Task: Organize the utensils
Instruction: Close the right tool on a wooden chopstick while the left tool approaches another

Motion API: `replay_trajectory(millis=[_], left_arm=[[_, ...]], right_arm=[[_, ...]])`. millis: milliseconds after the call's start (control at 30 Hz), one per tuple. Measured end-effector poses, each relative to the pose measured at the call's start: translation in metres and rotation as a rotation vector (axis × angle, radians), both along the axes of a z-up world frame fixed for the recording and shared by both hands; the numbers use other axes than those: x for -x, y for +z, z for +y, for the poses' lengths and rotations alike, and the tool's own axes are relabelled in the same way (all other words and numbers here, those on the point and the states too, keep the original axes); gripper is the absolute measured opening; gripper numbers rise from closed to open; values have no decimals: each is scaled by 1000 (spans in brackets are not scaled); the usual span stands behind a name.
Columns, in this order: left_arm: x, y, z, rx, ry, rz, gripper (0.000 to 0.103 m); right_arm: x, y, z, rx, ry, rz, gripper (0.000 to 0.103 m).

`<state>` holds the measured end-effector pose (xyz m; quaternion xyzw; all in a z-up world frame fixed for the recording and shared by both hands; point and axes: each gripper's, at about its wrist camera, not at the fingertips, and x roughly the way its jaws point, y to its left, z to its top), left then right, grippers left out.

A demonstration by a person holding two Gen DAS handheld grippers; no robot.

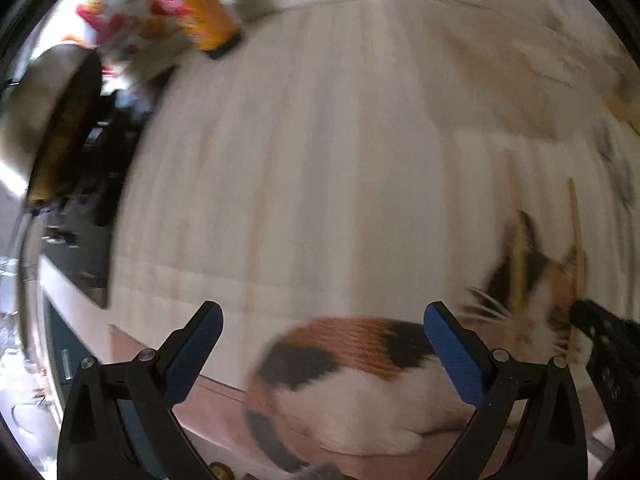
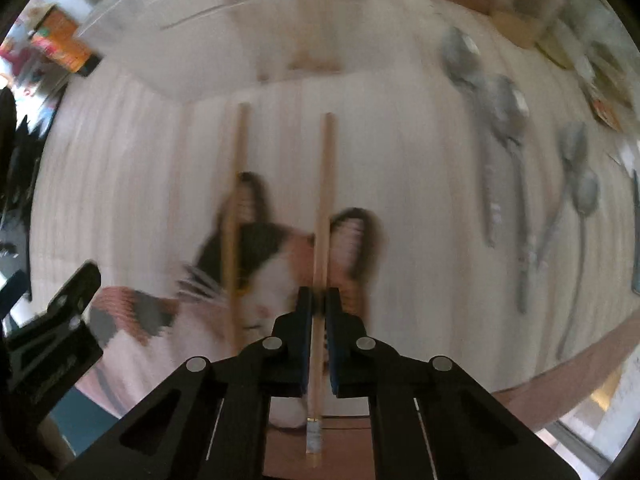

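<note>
My right gripper (image 2: pixel 319 300) is shut on a wooden chopstick (image 2: pixel 325 200) that points forward over the pale table. A second chopstick (image 2: pixel 235 184) stands parallel to its left; whether it is held I cannot tell. Several metal spoons (image 2: pixel 500 120) lie on the table to the right. A calico cat (image 2: pixel 256 272) sits under the chopsticks at the table's near edge. My left gripper (image 1: pixel 322 320) is open and empty above the cat's back (image 1: pixel 344 352). In the left wrist view the chopstick (image 1: pixel 576 236) and the right gripper (image 1: pixel 600 328) show at far right.
An orange carton (image 1: pixel 204 8) stands at the table's far left; it also shows in the right wrist view (image 2: pixel 64 44). Bowls and small dishes (image 2: pixel 532 20) sit at the far right. The table edge (image 2: pixel 580 364) runs close in front. Both views are motion-blurred.
</note>
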<state>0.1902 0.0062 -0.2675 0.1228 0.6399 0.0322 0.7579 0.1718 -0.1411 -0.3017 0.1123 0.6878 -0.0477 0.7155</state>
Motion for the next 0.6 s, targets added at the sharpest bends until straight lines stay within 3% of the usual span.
replay_trajectory(millis=[133,200,300,500,567,600], left_arm=[[2,-13,-35,120,-58,89,97],[1,-19,-50,160,-85,122,88],[0,-27,-75,163,-151,140,75],[2,-30,-99,190,-205,155,38],[3,-28,-102,190,-216,151,16],[4,-27,-103,190,-220,153,10]], right_arm=[[13,4,-33,43,-33,20,7],[20,6,-46,55,-46,30,7],[30,9,-68,40,-86,43,7],[41,13,-88,18,-117,47,7],[40,16,-95,15,-124,46,7],[49,16,-104,15,-123,45,7]])
